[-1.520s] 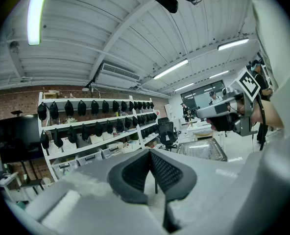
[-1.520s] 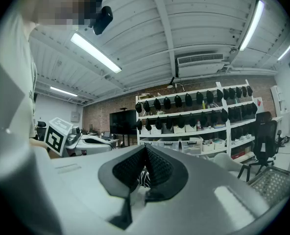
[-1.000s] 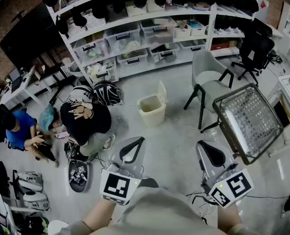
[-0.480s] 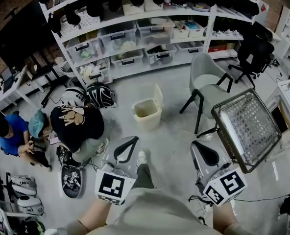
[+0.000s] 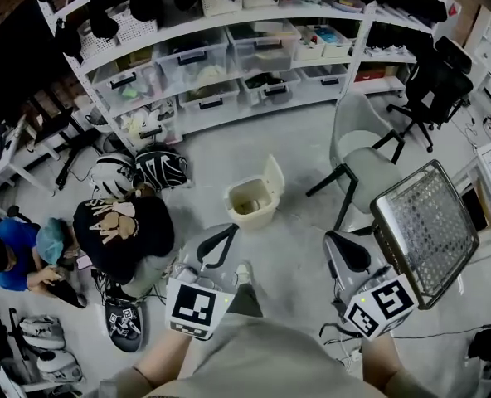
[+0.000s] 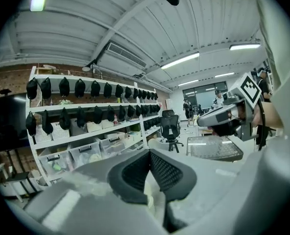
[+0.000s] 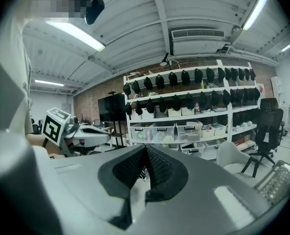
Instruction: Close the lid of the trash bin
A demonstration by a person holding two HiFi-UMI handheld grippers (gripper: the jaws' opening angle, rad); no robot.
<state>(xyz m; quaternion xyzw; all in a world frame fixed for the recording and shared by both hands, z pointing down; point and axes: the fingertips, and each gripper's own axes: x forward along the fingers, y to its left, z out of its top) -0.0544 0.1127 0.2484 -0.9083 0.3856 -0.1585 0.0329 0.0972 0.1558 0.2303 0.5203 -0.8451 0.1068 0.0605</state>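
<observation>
A cream trash bin stands on the grey floor, mid-frame in the head view. Its lid is up, standing nearly upright on the bin's right side. My left gripper is just below the bin, a short way off, pointing at it with its jaws together and nothing held. Further right, my right gripper is also shut and empty, beside the bin's right and apart from it. In the left gripper view the left gripper shows its pads meeting. The right gripper looks the same in its own view.
A grey chair stands right of the bin, with a wire mesh rack beyond it. A crouching person and two helmets are to the left. White shelving with storage boxes runs along the back.
The view has moved toward the shelves and bin; the bin now sits lower and closer to the left gripper. Both grippers stay shut. The lid still stands up.
</observation>
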